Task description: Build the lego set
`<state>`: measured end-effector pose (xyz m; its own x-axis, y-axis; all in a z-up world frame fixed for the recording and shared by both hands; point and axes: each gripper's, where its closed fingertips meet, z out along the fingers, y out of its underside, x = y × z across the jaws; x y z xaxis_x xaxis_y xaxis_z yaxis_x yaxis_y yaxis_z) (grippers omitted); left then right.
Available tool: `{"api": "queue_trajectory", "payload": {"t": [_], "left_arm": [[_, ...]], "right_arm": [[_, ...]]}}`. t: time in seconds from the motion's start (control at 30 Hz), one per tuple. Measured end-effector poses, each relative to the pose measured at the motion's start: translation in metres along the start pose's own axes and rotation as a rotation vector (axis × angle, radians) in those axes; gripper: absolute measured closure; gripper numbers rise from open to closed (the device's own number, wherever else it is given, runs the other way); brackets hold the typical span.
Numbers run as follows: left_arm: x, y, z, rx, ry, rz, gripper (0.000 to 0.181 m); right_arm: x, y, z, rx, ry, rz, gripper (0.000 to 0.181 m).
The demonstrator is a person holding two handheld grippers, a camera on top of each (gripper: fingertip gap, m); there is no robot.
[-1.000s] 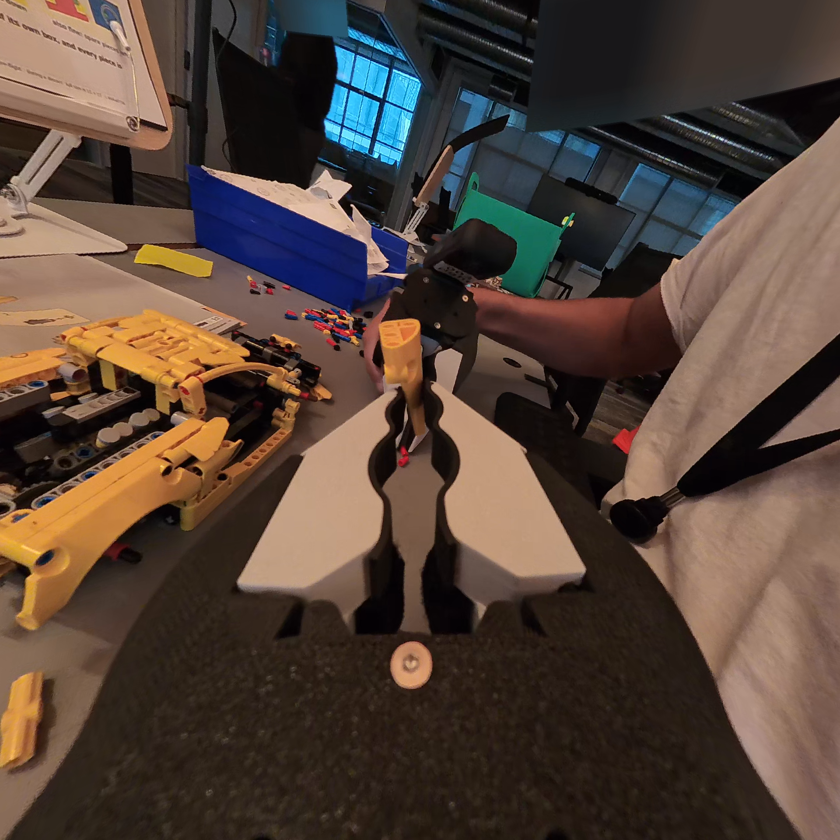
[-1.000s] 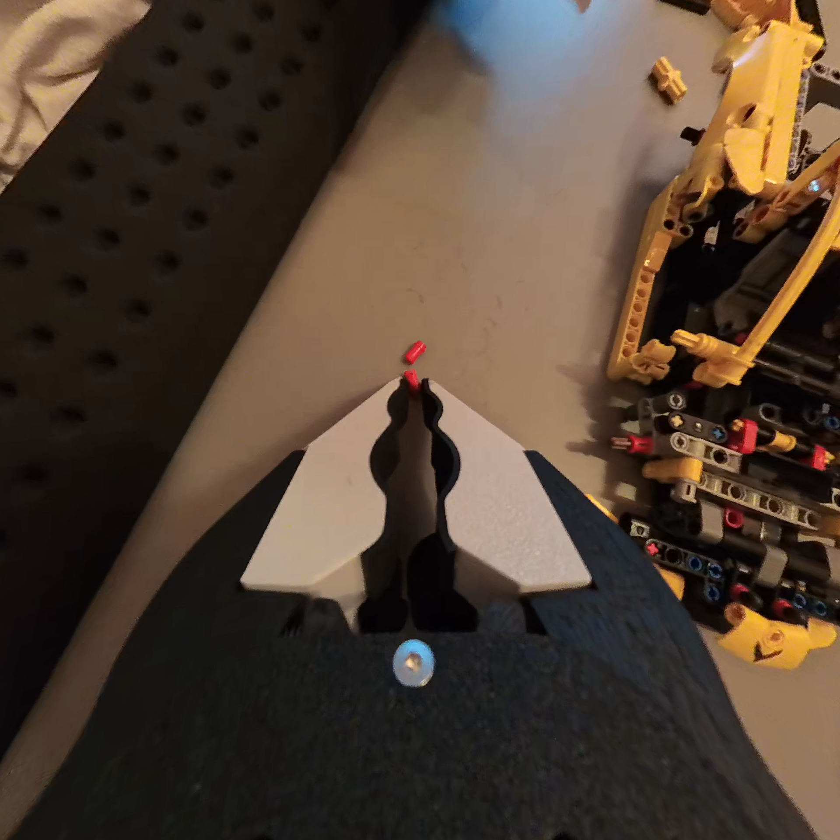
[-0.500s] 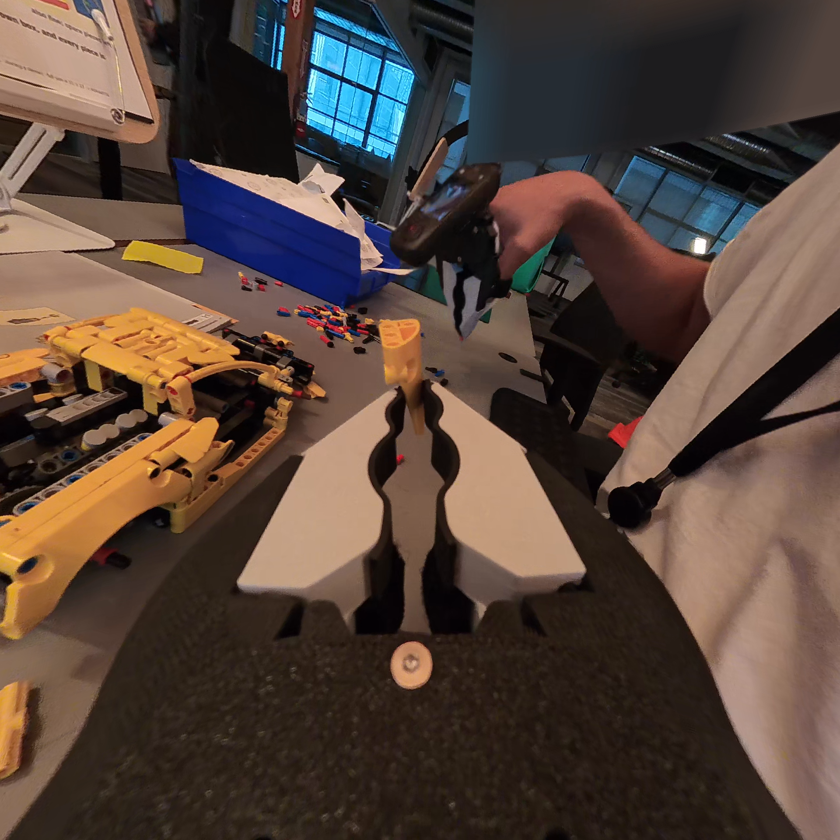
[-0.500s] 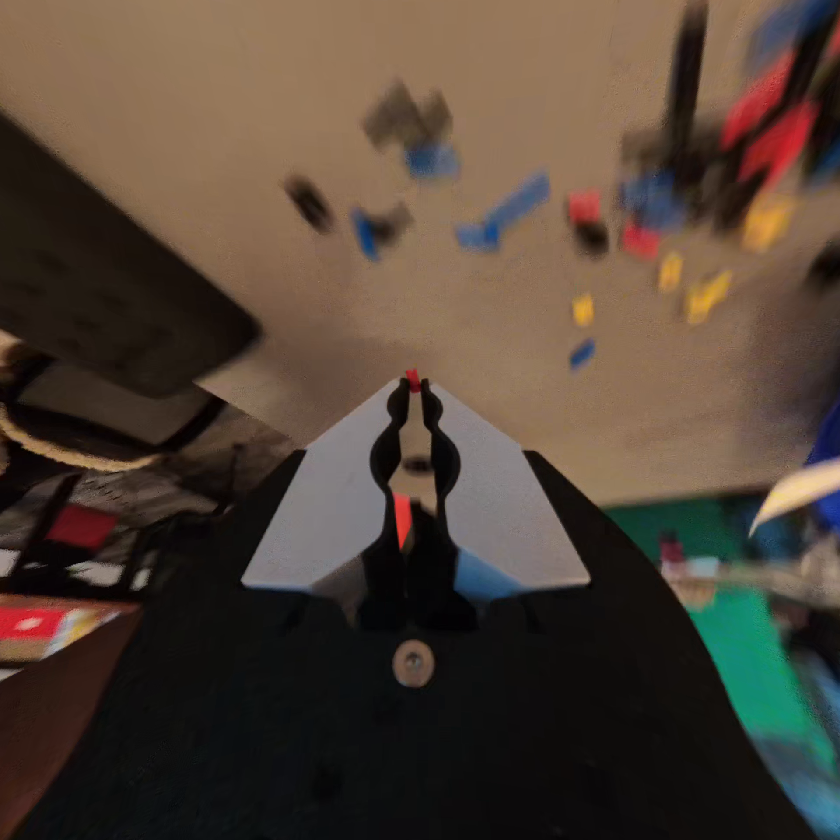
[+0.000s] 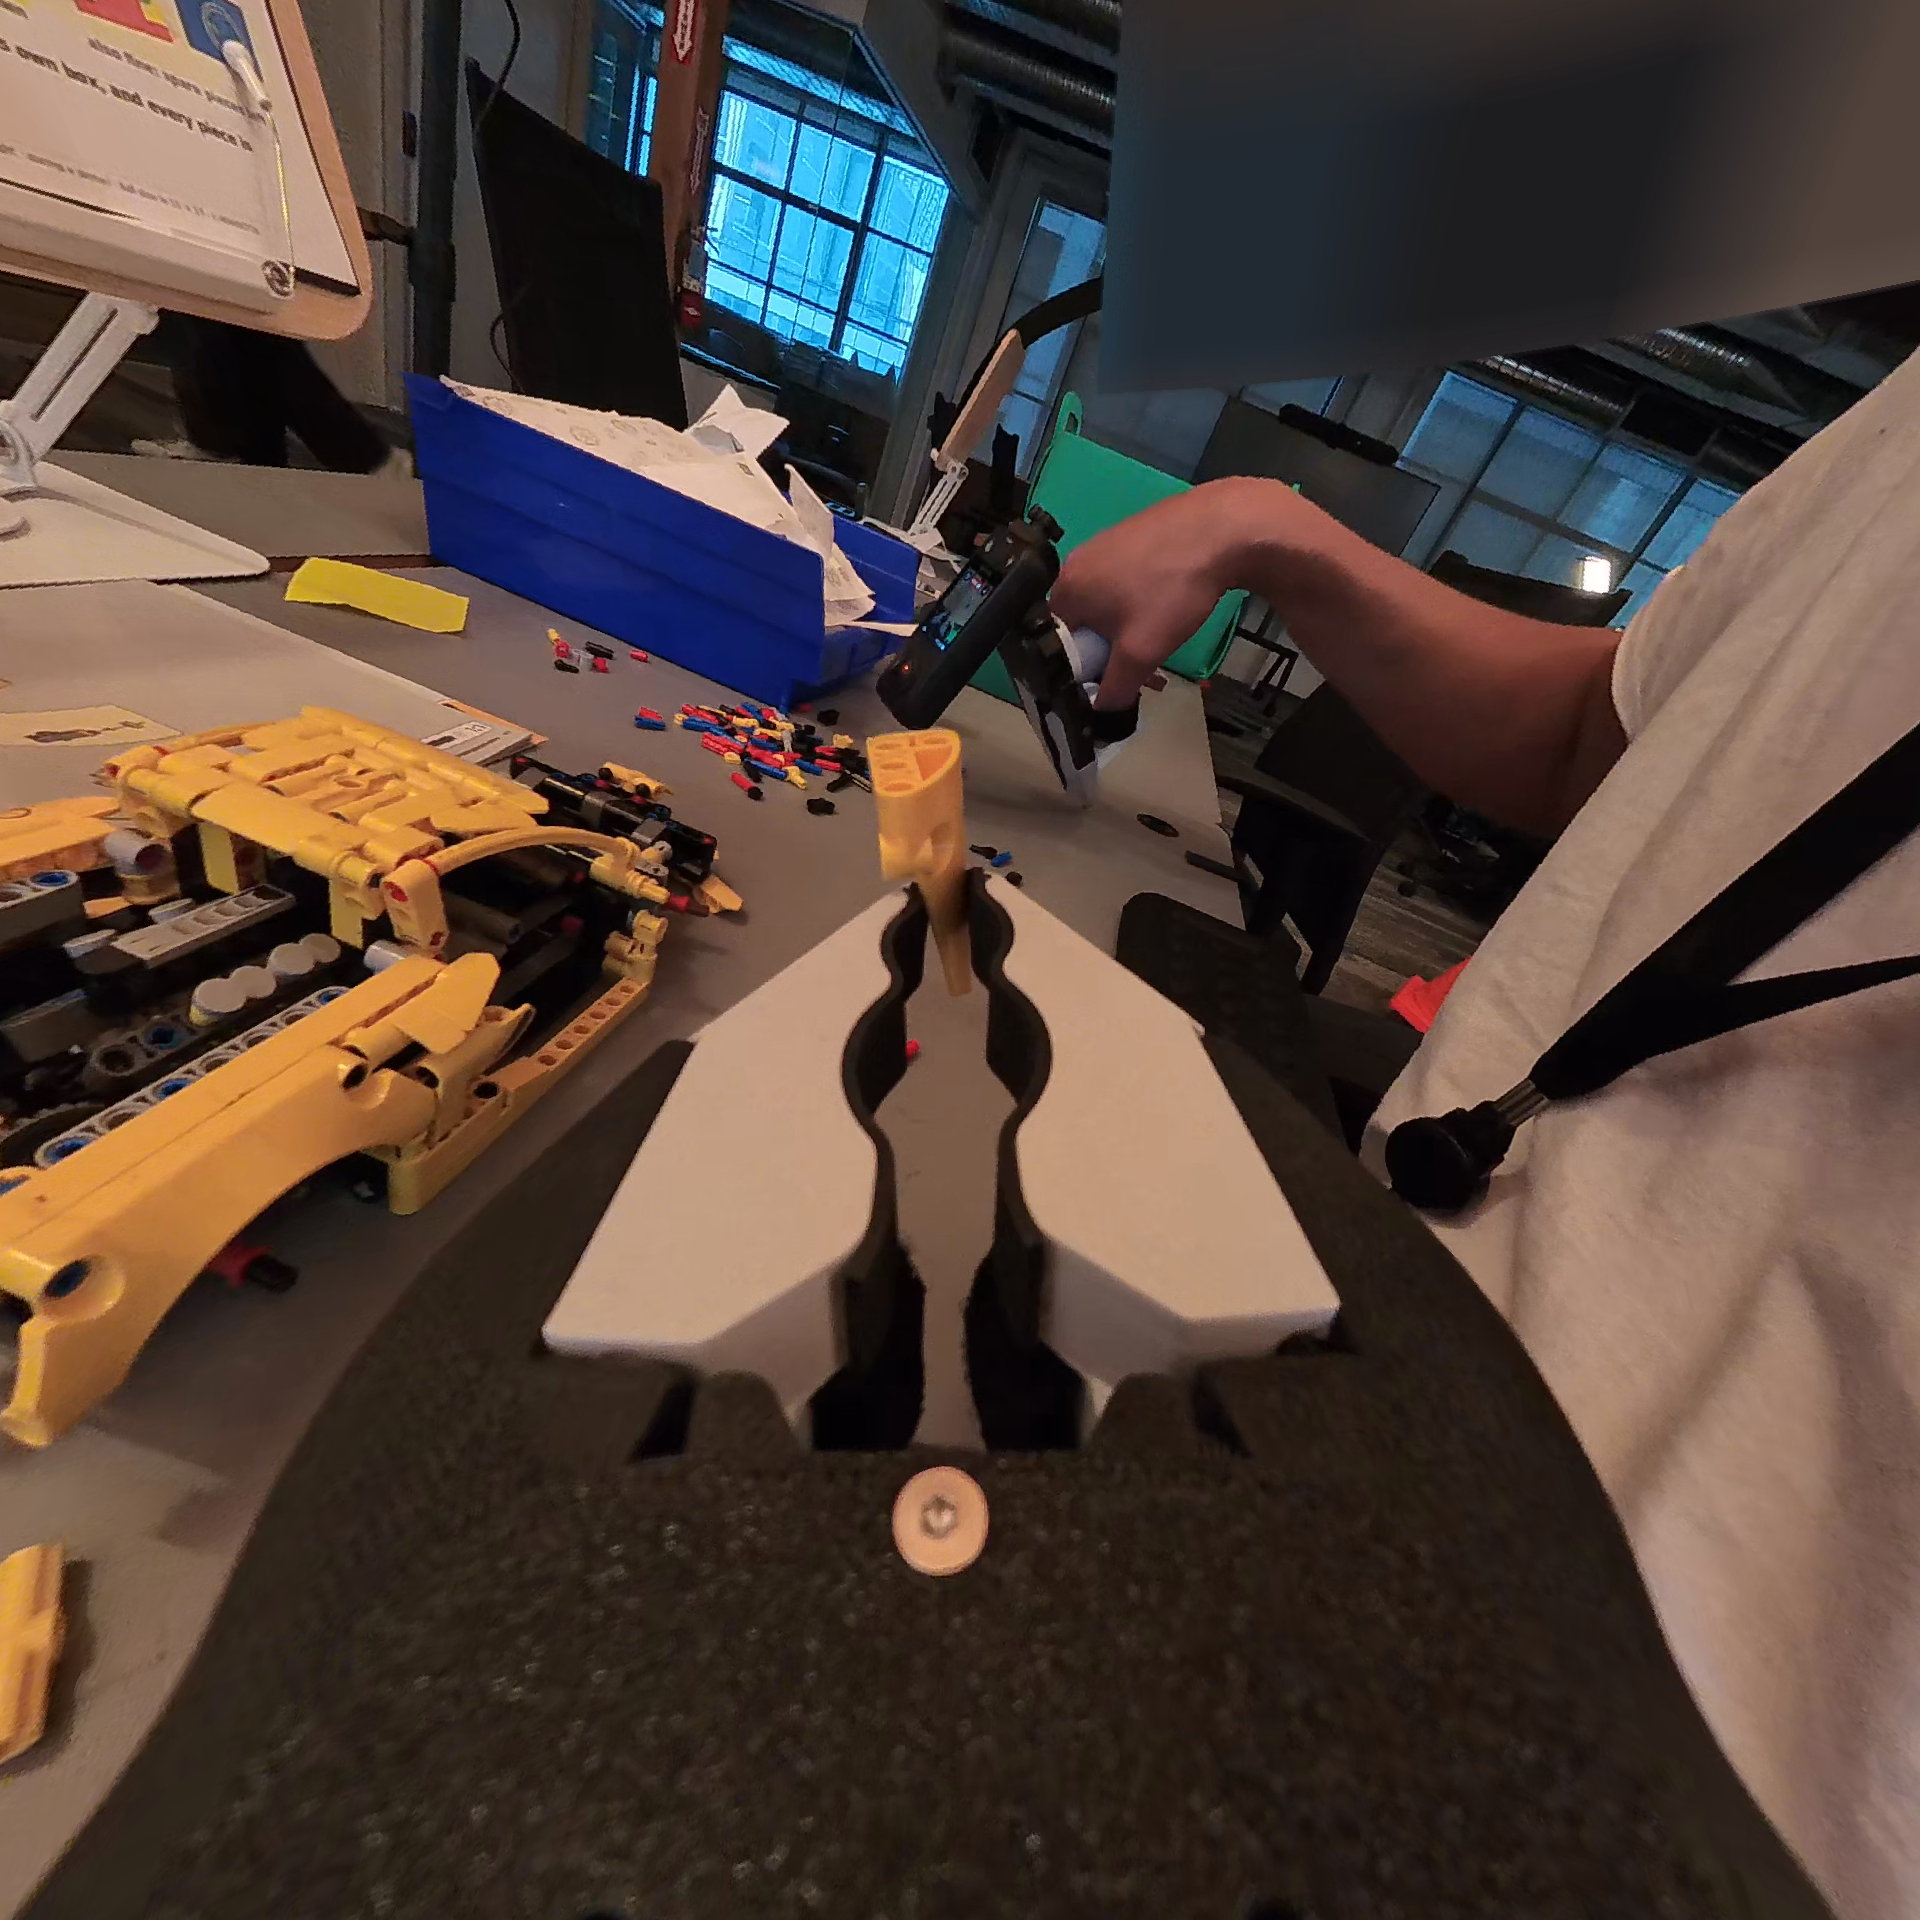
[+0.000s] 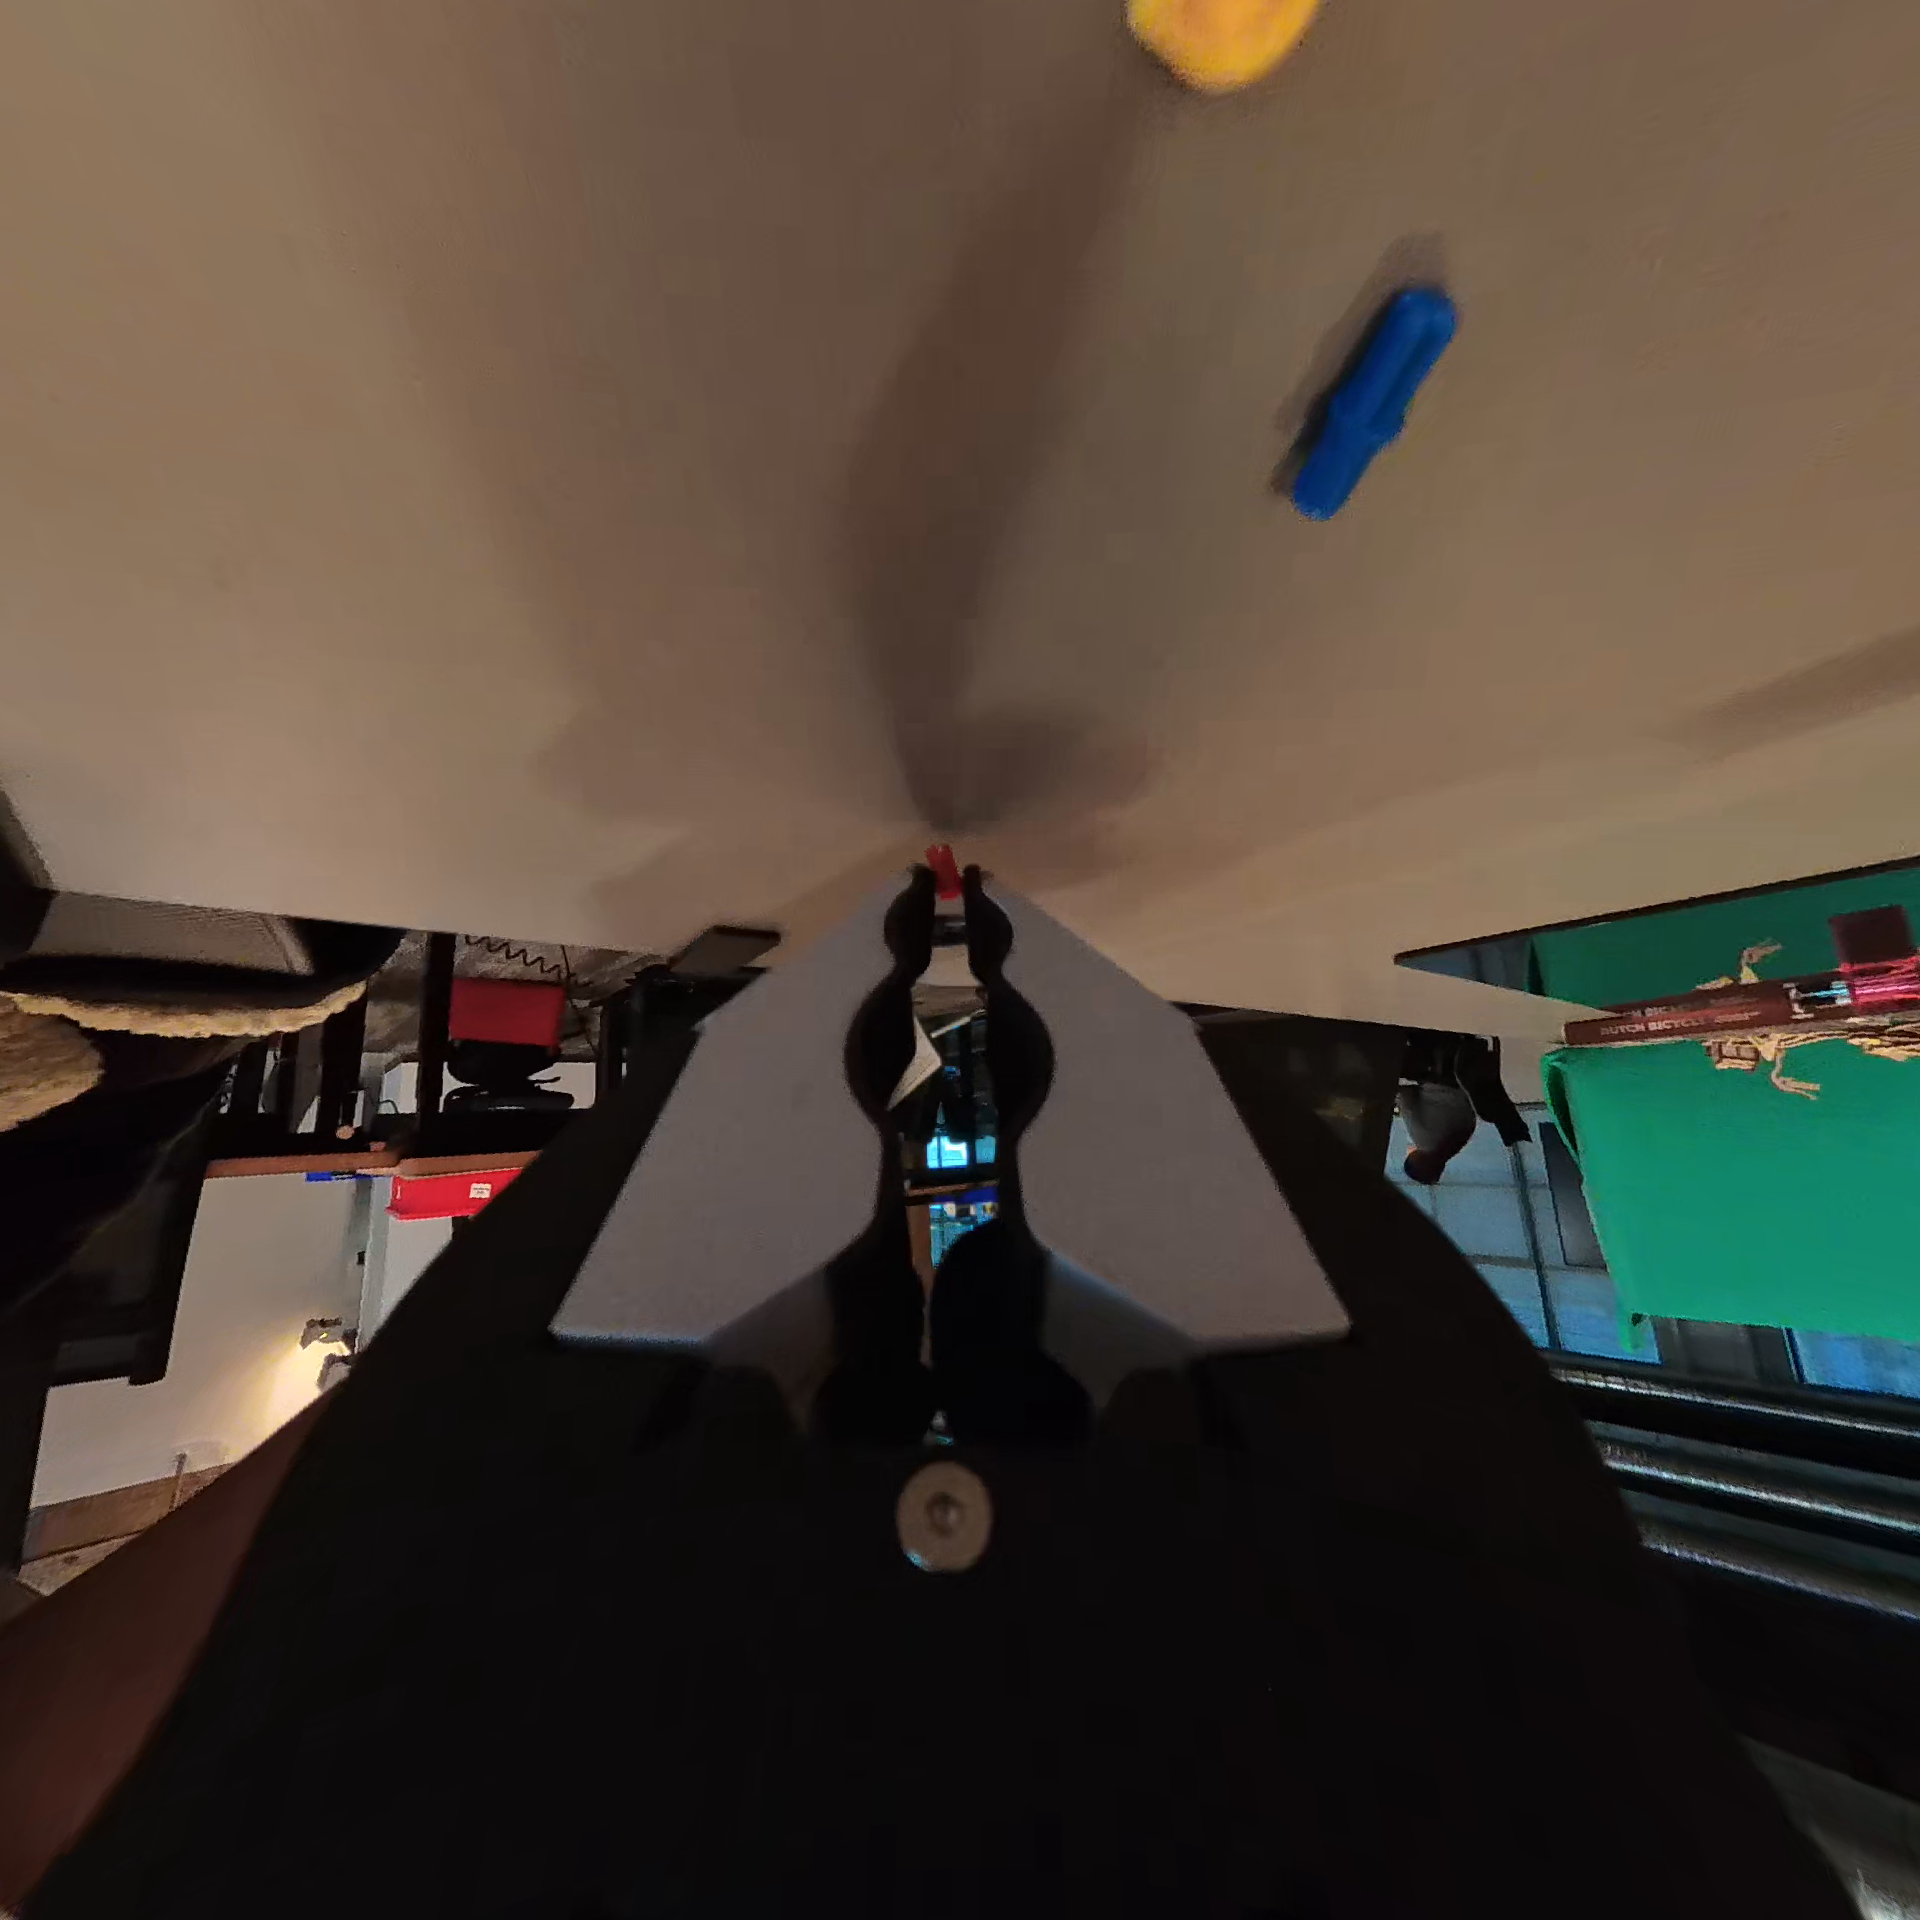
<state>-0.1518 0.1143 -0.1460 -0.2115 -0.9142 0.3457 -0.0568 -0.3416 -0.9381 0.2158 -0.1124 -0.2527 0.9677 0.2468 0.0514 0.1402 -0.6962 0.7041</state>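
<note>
My left gripper (image 5: 943, 894) is shut on a yellow curved lego panel piece (image 5: 916, 821) and holds it upright above the table. The half-built yellow and black lego car (image 5: 312, 935) lies on the table to its left. A small red pin (image 5: 912, 1049) lies on the table below the fingers. My right gripper (image 6: 943, 883) is shut on a small red lego pin (image 6: 942, 869), with its tips close to the table surface. It also shows in the left wrist view (image 5: 1049, 717), held by a hand beyond the panel piece, near the loose parts.
A scatter of small red, blue, black and yellow parts (image 5: 758, 743) lies beside a blue bin (image 5: 623, 561) of paper bags. An instruction board (image 5: 156, 156) stands at the far left. A blue pin (image 6: 1366, 400) lies near the right gripper. A person's white shirt (image 5: 1662, 1143) fills the right. The gap from one gripper's tips to the other's is roughly 45 cm.
My right gripper picked up a red pin beside the car, swung away over the loose parts and now tips down at the table farther off. My left gripper stayed nearly still.
</note>
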Motion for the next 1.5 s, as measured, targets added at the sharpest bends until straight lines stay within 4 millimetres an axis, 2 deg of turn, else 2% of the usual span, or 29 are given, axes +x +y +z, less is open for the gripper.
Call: {"api": "queue_trajectory", "payload": {"t": [0.37, 0.53, 0.63, 0.77, 0.9, 0.97, 1.13, 1.5], "left_arm": [[0.000, 0.001, 0.001, -0.005, 0.003, 0.001, 0.174], [0.001, 0.001, 0.001, -0.007, 0.005, 0.001, 0.174], [0.000, 0.001, 0.000, -0.005, 0.003, 0.001, 0.174], [0.000, 0.001, 0.000, 0.000, 0.004, -0.003, 0.174], [0.001, 0.002, 0.001, -0.007, 0.011, -0.002, 0.174], [0.001, 0.002, 0.001, -0.007, 0.012, -0.003, 0.174], [0.002, 0.002, 0.002, -0.008, 0.018, -0.007, 0.174], [0.001, 0.004, 0.002, -0.016, 0.012, -0.006, 0.174]], "right_arm": [[0.000, -0.005, 0.000, 0.030, 0.003, -0.018, 0.177], [-0.003, -0.003, 0.002, 0.039, -0.008, -0.027, 0.160], [-0.001, 0.005, -0.001, 0.079, -0.003, -0.029, 0.157], [0.007, 0.012, -0.010, 0.281, 0.005, -0.006, 0.156], [0.000, 0.007, -0.010, 0.543, -0.004, -0.066, 0.154], [-0.003, 0.002, -0.011, 0.691, 0.026, -0.086, 0.160], [-0.001, -0.005, -0.010, 0.936, 0.023, -0.028, 0.161], [0.002, -0.012, -0.006, 1.011, 0.009, -0.010, 0.171]]}}
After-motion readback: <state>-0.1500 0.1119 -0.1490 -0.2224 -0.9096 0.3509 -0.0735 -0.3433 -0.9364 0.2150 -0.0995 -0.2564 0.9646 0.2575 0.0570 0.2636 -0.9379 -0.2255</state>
